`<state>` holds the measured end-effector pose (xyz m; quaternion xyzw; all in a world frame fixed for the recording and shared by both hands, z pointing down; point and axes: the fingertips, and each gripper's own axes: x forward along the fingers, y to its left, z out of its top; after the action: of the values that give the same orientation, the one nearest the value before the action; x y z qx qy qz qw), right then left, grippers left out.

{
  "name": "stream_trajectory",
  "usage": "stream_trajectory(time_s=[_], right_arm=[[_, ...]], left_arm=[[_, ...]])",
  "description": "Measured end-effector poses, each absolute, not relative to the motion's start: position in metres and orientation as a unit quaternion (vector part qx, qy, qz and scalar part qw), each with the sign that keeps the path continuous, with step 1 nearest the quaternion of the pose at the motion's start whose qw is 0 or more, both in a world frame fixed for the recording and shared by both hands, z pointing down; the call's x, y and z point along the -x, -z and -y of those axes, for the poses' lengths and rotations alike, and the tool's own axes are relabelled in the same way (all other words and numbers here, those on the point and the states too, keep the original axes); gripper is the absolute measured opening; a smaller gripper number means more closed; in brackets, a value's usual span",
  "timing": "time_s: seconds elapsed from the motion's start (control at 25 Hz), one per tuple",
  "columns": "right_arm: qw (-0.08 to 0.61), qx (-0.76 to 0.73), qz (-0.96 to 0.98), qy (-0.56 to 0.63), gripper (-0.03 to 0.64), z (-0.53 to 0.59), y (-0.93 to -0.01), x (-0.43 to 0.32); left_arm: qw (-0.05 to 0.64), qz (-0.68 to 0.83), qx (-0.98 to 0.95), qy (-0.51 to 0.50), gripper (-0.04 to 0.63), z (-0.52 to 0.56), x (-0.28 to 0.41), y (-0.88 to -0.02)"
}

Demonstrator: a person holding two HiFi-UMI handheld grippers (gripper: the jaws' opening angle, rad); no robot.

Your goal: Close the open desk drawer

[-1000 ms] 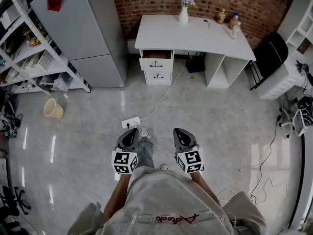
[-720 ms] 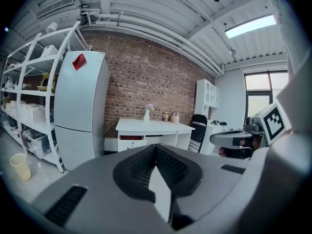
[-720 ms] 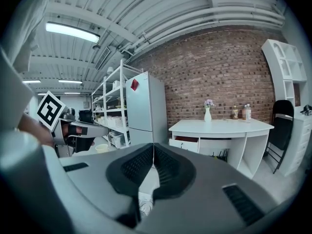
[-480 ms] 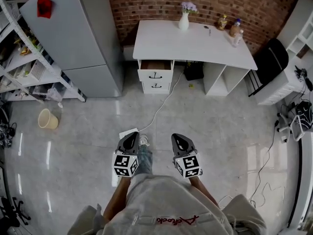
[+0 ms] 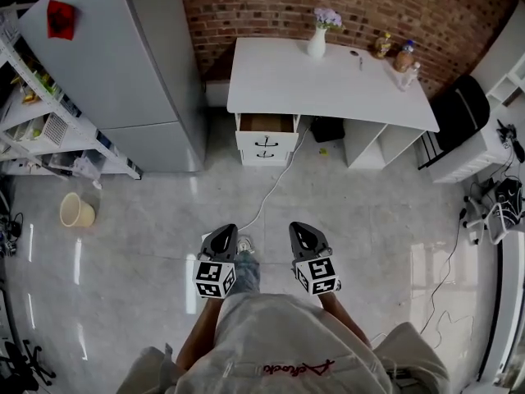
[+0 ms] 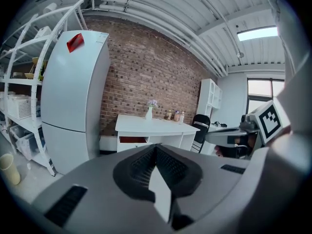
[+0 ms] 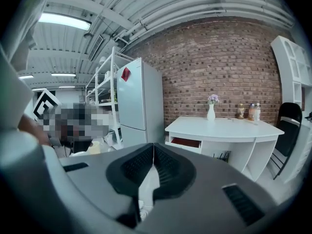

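A white desk (image 5: 328, 76) stands against the brick wall. Its top drawer (image 5: 266, 124) at the left end is pulled out, showing a brown inside; the drawer below it is closed. The same open drawer (image 6: 132, 140) shows in the left gripper view and in the right gripper view (image 7: 185, 143). My left gripper (image 5: 223, 238) and right gripper (image 5: 305, 235) are both shut and empty, held side by side in front of the person's body, well short of the desk across bare floor.
A tall grey fridge (image 5: 115, 64) stands left of the desk, with white shelving (image 5: 49, 130) beyond it. A white cable and power strip (image 5: 271, 189) lie on the floor between me and the desk. A vase (image 5: 318, 43) and bottles (image 5: 404, 57) sit on the desktop. A black chair (image 5: 459, 105) stands at the right.
Both grippers and the person have moved forward toward the desk; the desk and fridge appear larger and closer. The jaws stayed shut.
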<state>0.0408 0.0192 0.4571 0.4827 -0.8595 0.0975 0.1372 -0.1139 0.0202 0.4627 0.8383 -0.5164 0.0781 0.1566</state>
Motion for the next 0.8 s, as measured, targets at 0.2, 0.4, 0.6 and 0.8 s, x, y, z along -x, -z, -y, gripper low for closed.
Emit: stream_trajectory(time_s=[0.2,0.4,0.6,0.8], right_arm=[[0.137,-0.494,0.853,-0.098,0.018,0.036,-0.443,-0.023],[0.143,-0.508,0.843,-0.107,0.018,0.087,-0.444,-0.01],[0.149,-0.514,0.838,-0.111,0.018,0.137,-0.445,0.011],[0.152,-0.527,0.827,-0.121,0.018,0.173,-0.451,0.018]], left_arm=[[0.159,0.499,-0.848,-0.077,0.012,0.036,0.128,-0.452],[0.16,0.484,-0.857,-0.079,0.012,0.094,0.142,-0.45],[0.165,0.473,-0.861,-0.084,0.012,0.149,0.161,-0.454],[0.167,0.458,-0.868,-0.09,0.012,0.196,0.169,-0.457]])
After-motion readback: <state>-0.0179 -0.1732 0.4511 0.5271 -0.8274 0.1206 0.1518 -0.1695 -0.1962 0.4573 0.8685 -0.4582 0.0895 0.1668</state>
